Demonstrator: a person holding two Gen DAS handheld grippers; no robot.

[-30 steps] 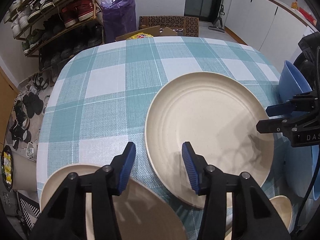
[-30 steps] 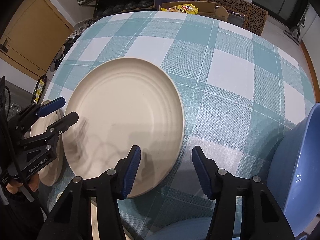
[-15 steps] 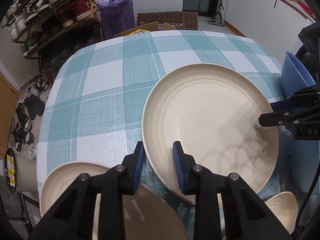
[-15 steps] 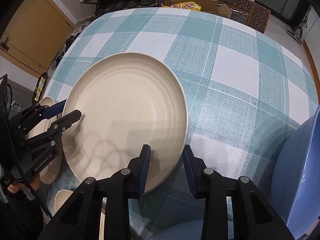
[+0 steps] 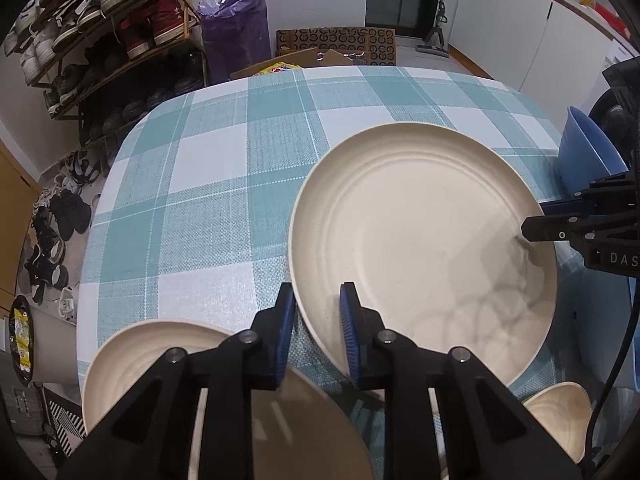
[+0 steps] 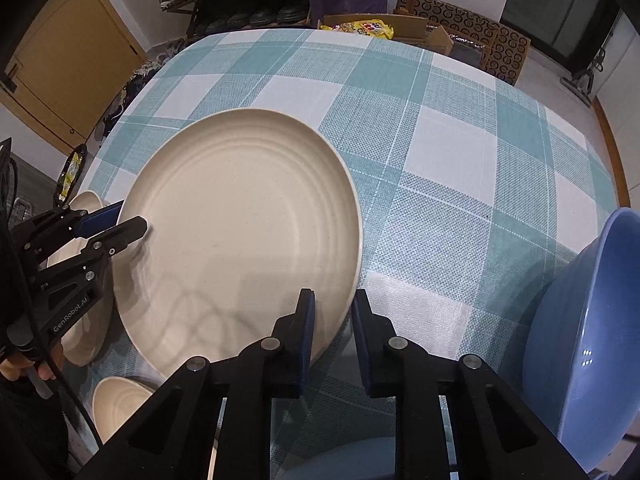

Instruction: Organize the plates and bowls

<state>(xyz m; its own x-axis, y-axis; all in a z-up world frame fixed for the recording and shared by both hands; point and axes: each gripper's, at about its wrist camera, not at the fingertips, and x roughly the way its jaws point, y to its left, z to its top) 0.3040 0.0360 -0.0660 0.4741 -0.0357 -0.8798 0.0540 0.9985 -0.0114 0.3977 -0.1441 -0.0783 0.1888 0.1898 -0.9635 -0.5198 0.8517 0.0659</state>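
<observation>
A large cream plate (image 5: 424,240) lies on the checked tablecloth (image 5: 240,184); it also shows in the right wrist view (image 6: 240,240). My left gripper (image 5: 316,332) is shut on the plate's near left rim. My right gripper (image 6: 332,336) is shut on the plate's opposite rim. A smaller cream plate (image 5: 132,352) sits below the left gripper. A small cream bowl (image 5: 560,412) is at the near edge. A blue bowl (image 6: 588,344) stands to the right of the right gripper.
A shoe rack (image 5: 100,40), a purple bag (image 5: 236,36) and cardboard boxes (image 5: 336,44) stand beyond the table's far edge. White cabinets (image 5: 540,28) line the back right. A light blue plate (image 6: 360,456) lies under the right gripper.
Both grippers closed from wide open onto opposite rims of the large cream plate. The plate has lifted and shifted slightly.
</observation>
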